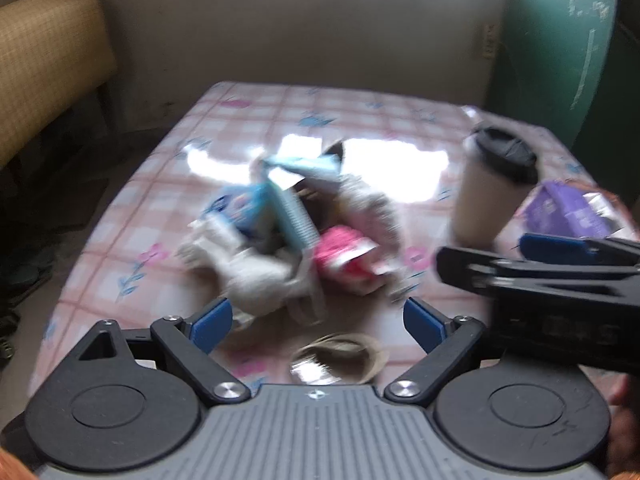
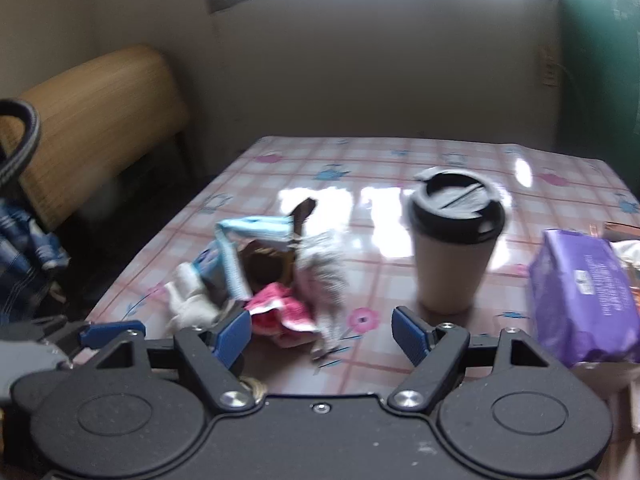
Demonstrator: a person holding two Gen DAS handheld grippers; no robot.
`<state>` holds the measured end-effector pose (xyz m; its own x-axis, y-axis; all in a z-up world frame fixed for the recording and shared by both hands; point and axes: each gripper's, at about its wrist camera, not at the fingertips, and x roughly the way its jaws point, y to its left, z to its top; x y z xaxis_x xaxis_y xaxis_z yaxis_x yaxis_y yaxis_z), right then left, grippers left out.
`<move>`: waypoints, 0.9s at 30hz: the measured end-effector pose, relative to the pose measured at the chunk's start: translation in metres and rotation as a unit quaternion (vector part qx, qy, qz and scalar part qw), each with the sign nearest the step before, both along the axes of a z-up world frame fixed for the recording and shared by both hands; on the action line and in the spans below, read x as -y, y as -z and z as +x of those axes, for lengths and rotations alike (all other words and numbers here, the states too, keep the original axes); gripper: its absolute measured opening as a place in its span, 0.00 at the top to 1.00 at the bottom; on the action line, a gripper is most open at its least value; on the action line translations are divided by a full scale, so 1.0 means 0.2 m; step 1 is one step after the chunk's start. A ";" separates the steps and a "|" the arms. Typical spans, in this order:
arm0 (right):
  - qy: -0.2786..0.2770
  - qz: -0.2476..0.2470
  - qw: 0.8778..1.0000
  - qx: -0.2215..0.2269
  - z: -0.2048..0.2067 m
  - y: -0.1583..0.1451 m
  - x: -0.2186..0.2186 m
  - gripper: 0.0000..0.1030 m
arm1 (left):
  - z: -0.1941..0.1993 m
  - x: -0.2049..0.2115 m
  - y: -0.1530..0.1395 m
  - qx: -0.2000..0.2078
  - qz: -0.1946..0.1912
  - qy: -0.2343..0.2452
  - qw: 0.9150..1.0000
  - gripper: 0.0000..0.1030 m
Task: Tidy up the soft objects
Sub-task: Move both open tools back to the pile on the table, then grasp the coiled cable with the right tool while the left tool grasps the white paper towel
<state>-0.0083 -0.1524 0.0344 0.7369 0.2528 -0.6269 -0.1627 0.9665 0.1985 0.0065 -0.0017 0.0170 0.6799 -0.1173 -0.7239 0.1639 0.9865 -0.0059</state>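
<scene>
A blurred heap of soft things (image 1: pixel 280 236) lies mid-table: a white cloth (image 1: pixel 244 264), a red-pink piece (image 1: pixel 346 260), a blue-and-white packet (image 1: pixel 244 204), a grey fluffy piece (image 1: pixel 368 200). My left gripper (image 1: pixel 318 320) hangs open just short of the heap, nothing between its blue pads. In the right wrist view the same heap (image 2: pixel 264 280) lies ahead and left, with the red-pink piece (image 2: pixel 280 312) nearest. My right gripper (image 2: pixel 322 330) is open and empty above the tablecloth. It also shows at the right of the left wrist view (image 1: pixel 532 256).
A beige cup with a black lid (image 2: pixel 456 240) stands right of the heap. A purple packet (image 2: pixel 580 292) lies at the far right. A roll of tan tape (image 1: pixel 340 356) sits near the table's front. The pink checked tablecloth (image 2: pixel 360 160) covers the table; a wicker seat (image 2: pixel 96 120) stands to the left.
</scene>
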 end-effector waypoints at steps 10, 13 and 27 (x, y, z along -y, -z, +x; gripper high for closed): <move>-0.086 0.029 0.994 -0.063 0.02 0.24 -0.12 0.11 | 0.02 -0.39 0.14 -0.038 -0.002 -0.103 0.994 0.08; -0.118 0.029 0.990 -0.071 0.03 0.29 -0.21 0.11 | 0.03 -0.43 0.13 -0.032 -0.015 -0.111 0.993 0.08; -0.113 -0.025 0.991 -0.061 0.07 0.38 -0.27 0.26 | 0.17 -0.27 0.16 -0.006 -0.030 -0.087 0.996 0.07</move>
<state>0.0050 -0.0980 -0.0421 0.5827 0.3687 -0.7242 -0.3529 0.9176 0.1831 0.0414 0.0524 -0.0157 0.6857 -0.0420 -0.7267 -0.0099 0.9977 -0.0670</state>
